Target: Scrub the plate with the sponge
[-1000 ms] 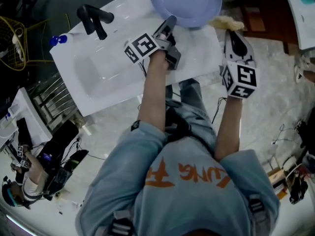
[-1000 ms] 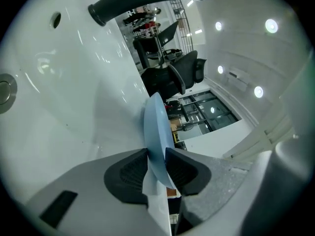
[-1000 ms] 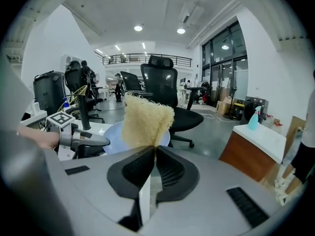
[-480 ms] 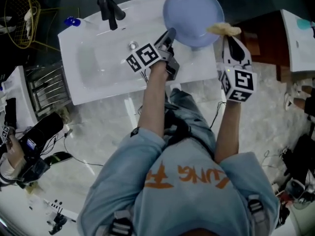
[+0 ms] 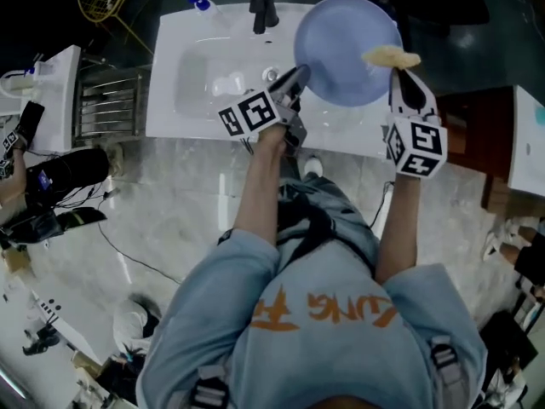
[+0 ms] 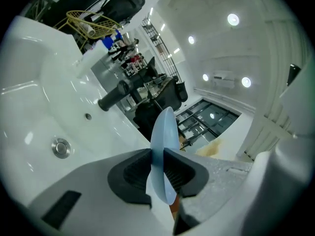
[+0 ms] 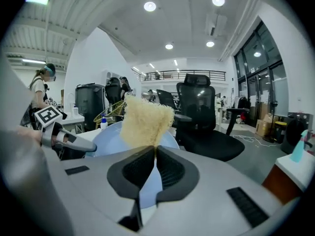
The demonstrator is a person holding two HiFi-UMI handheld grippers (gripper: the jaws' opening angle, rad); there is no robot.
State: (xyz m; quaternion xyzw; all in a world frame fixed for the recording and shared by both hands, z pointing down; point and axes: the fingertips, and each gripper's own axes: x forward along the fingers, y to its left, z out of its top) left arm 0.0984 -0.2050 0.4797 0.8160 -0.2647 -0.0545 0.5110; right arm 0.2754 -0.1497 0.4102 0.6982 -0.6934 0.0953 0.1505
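At upper centre, over the sink [image 5: 196, 100], the plate [image 5: 347, 49], its rim clamped in the left gripper [image 5: 297, 75] whose jaws have just been closing, has been lifted toward the sponge [image 5: 390, 55] pinched in the right gripper [image 5: 402, 75], apparently touching it, so scrubbing may begin.

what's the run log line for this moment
left tool: jaws just closed further on blue plate rim | right tool: shut on yellow sponge | sponge at plate edge, contact unclear

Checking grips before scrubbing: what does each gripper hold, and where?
The left gripper, its jaws just closed further, clamps the blue plate by its rim; the right gripper pinches the yellow sponge by one end.
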